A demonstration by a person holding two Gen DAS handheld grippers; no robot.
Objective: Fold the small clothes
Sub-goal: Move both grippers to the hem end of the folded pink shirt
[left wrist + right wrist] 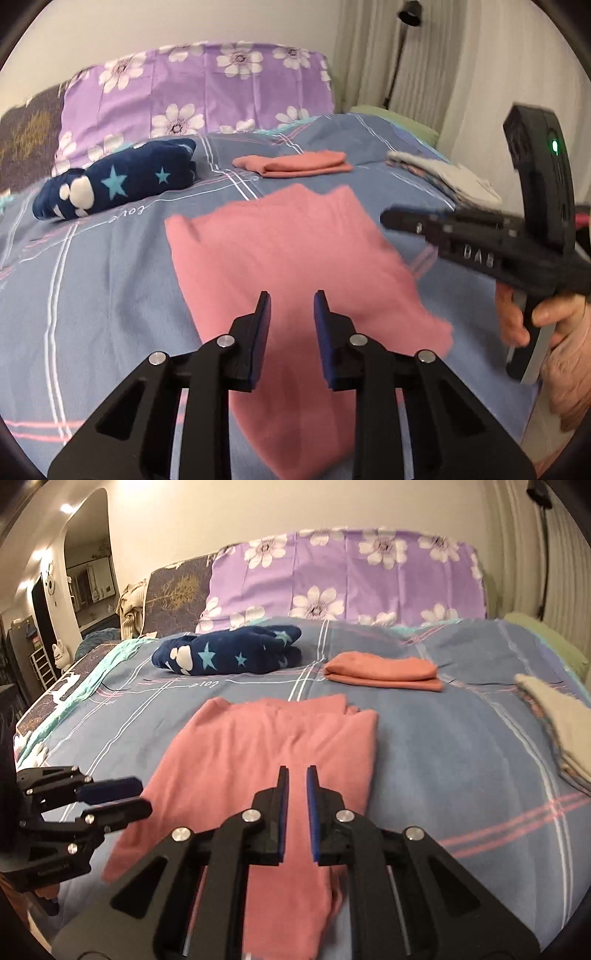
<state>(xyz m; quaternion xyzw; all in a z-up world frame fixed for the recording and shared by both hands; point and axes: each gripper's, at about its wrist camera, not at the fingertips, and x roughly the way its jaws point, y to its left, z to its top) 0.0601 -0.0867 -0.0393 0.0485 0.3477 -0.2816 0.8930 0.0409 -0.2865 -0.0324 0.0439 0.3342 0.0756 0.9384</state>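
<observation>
Covering most of both views, bed [461,738] with blue-grey plaid sheet, purple floral pillow [347,576] at its head, cream wall and pleated curtain [424,55] behind. Pink garment [258,746] lies flat mid-bed, partly folded, under both tools. Navy star-print bundle [229,653] far left, folded orange piece [384,672] beyond, pale stack [554,716] at right. Left tool [291,306] slightly apart, nothing between. Right tool [297,779] narrow gap, empty, just above the pink cloth.

A purple flowered pillow [347,576] stands behind the blue checked bedsheet [461,738].
</observation>
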